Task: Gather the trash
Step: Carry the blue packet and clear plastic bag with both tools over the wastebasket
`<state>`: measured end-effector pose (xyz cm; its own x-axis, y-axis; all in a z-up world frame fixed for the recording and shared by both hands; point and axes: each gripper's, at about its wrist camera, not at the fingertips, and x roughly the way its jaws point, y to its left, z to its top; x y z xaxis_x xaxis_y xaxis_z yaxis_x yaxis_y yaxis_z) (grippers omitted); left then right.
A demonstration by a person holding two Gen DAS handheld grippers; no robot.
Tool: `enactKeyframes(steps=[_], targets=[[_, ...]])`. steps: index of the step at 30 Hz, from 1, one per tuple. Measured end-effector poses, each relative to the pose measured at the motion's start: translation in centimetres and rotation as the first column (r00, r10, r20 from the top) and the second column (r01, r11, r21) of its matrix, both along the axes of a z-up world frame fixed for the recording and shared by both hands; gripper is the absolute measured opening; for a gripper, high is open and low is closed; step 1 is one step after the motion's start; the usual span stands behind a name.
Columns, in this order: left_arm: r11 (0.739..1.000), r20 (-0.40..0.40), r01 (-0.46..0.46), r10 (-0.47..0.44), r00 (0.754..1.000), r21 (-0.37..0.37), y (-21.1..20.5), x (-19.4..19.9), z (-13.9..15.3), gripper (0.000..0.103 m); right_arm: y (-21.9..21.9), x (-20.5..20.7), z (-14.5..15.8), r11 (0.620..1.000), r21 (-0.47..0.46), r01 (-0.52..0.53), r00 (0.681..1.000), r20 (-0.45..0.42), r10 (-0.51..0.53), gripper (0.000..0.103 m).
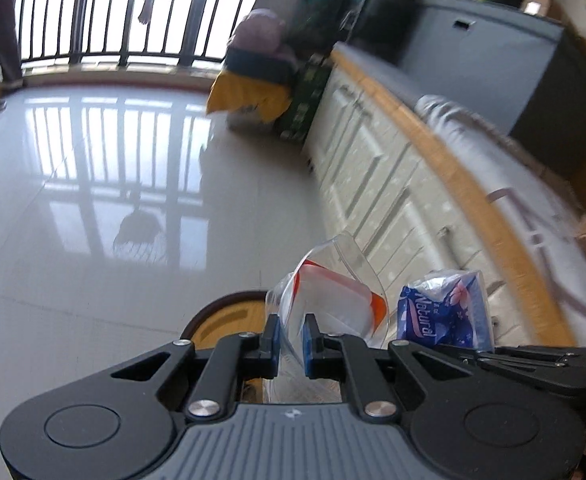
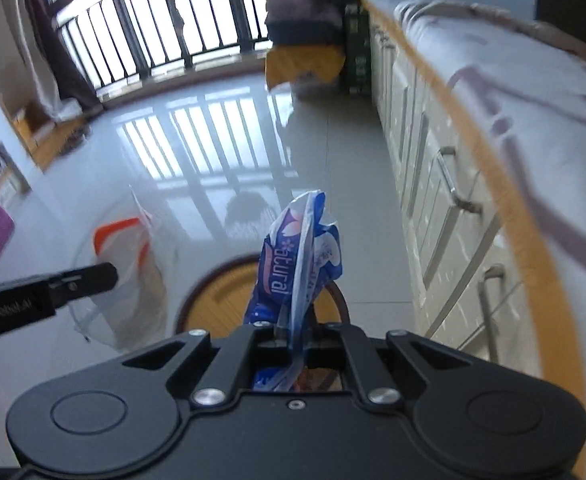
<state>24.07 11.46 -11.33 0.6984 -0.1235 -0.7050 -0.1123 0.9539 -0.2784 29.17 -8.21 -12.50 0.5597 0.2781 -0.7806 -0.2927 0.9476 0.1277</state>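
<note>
the left gripper [image 1: 291, 334] is pinched tight on a clear plastic bag [image 1: 333, 284] with an orange-red band; the bag stands up from between its blue pads [image 1: 305, 340]. no writing can be read on it. just to its right in the left view, the right gripper [image 2: 291, 330] is clamped on a crumpled blue and white wrapper [image 2: 301, 256], which sticks up out of its closed jaws. white letters on the wrapper read "natural", with pink flowers printed beside them. in the right view the left gripper shows from the side at the left edge, with faint white lettering on its black body that is too blurred to read, and the clear bag hangs blurred beside it.

both pieces of trash hang above a round bin [image 2: 221, 300] with a dark rim and a yellow-brown lid, which stands on the floor [image 1: 93, 240] just beyond the grippers.

the floor is glossy pale tile and mirrors a black railing [image 1: 93, 12] before bright windows at the far end. a dark curtain [image 2: 45, 20] hangs at the far left. at the railing's right end stands a pile with yellow cloth [image 1: 249, 96]. along the right runs a white cabinet [image 2: 421, 152] with metal handles and a wood-edged top, covered by a white cloth with purple lines.
</note>
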Motion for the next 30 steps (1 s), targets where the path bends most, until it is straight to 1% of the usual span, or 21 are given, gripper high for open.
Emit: enactKeyframes(steps=[3, 5, 9, 12, 14, 19, 23, 25, 27, 30], targets=[[1.000, -0.034, -0.012, 0.012, 0.999, 0.005, 0.5, 1.1, -1.9, 0.012, 1.4, 1.2, -1.5, 0.996, -0.067, -0.067, 0.997, 0.033, 0.069, 0.005], [1.000, -0.053, -0.013, 0.014, 0.999, 0.014, 0.6, 1.7, -3.1, 0.012, 2.4, 2.1, -2.8, 0.988, -0.096, -0.117, 0.992, 0.036, 0.121, 0.005], [1.000, -0.095, -0.020, 0.022, 0.995, 0.019, 1.0, 2.5, -5.8, 0.012, 4.2, 3.7, -5.8, 0.964, -0.138, -0.229, 0.973, -0.018, 0.229, 0.005], [0.999, -0.122, -0.044, 0.042, 0.992, -0.011, 1.8, 2.8, -7.6, 0.012, 5.9, 4.4, -8.2, 0.936, -0.187, -0.298, 0.955, -0.055, 0.293, 0.006], [0.998, -0.138, -0.057, 0.053, 0.989, -0.027, 2.2, 3.2, -8.6, 0.012, 6.4, 5.0, -9.6, 0.922, -0.209, -0.326, 0.945, -0.079, 0.316, 0.006], [0.996, -0.163, -0.069, 0.060, 0.985, -0.050, 2.8, 4.1, -10.5, 0.012, 7.1, 6.8, -12.7, 0.918, -0.212, -0.335, 0.941, -0.128, 0.314, 0.009], [0.995, -0.180, -0.075, 0.063, 0.982, -0.063, 2.8, 5.2, -11.7, 0.012, 7.4, 7.4, -14.1, 0.910, -0.257, -0.326, 0.945, -0.109, 0.308, 0.023], [0.995, -0.187, -0.077, 0.064, 0.980, -0.065, 2.6, 5.8, -12.1, 0.012, 7.4, 7.7, -14.5, 0.913, -0.269, -0.307, 0.952, -0.099, 0.291, 0.027], [0.996, -0.193, -0.071, 0.059, 0.979, -0.056, 2.3, 6.3, -12.5, 0.012, 7.0, 8.3, -14.8, 0.922, -0.263, -0.285, 0.958, -0.098, 0.269, 0.034], [0.999, -0.200, -0.045, 0.041, 0.979, -0.015, 2.1, 7.9, -12.8, 0.012, 6.4, 8.7, -14.7, 0.938, -0.245, -0.244, 0.969, -0.093, 0.228, 0.034]])
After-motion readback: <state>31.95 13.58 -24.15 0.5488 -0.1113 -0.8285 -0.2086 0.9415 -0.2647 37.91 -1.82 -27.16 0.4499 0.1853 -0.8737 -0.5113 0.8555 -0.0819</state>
